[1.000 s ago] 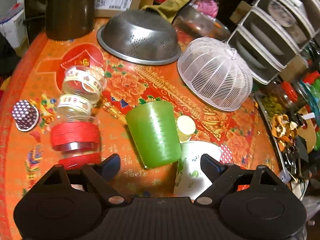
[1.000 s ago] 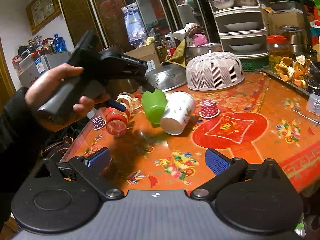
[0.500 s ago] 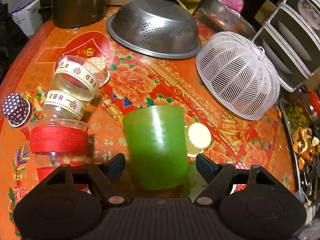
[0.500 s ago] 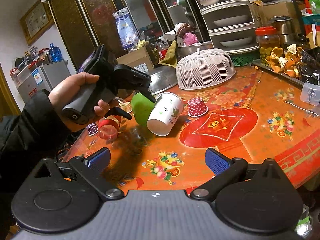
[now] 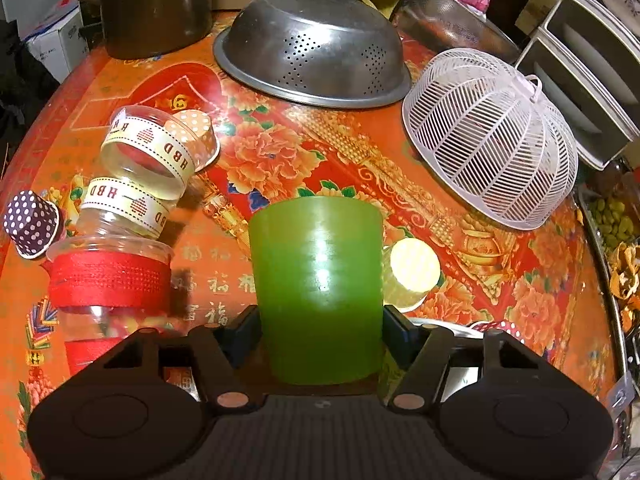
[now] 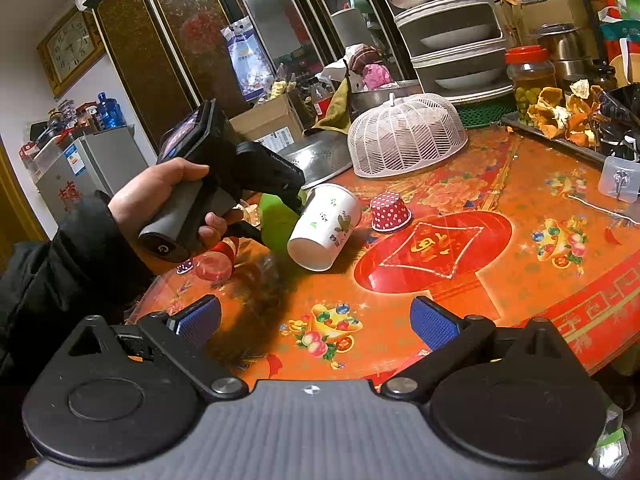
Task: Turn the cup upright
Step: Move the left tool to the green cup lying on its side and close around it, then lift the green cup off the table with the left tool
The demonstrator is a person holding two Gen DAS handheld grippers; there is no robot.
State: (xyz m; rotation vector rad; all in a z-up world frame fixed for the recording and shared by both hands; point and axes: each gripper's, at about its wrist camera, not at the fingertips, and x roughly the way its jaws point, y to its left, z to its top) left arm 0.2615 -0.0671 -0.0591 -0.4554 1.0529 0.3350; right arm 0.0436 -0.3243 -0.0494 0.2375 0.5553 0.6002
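A green plastic cup point(image 5: 318, 288) lies on its side on the orange table, its base pointing away from me. My left gripper point(image 5: 318, 336) has closed onto it, one blue pad on each side of its wide end. In the right wrist view the green cup point(image 6: 276, 220) shows under the left gripper. A white paper cup with leaf print point(image 6: 324, 228) lies on its side against it, and its rim point(image 5: 444, 324) peeks in beside my left gripper. My right gripper point(image 6: 316, 322) is open and empty over the table's near edge.
Clear ribbon spools point(image 5: 140, 168) and a red ribbon spool point(image 5: 108, 280) lie left of the green cup. A steel colander point(image 5: 312, 48), a white mesh food cover point(image 5: 492, 140), small polka-dot cups point(image 6: 390, 212) point(image 5: 32, 224) and a yellow cap point(image 5: 412, 266) lie around.
My left gripper has moved forward and down over the green cup and its fingers have closed in to the cup's sides. My right gripper stays open, its view shifted slightly.
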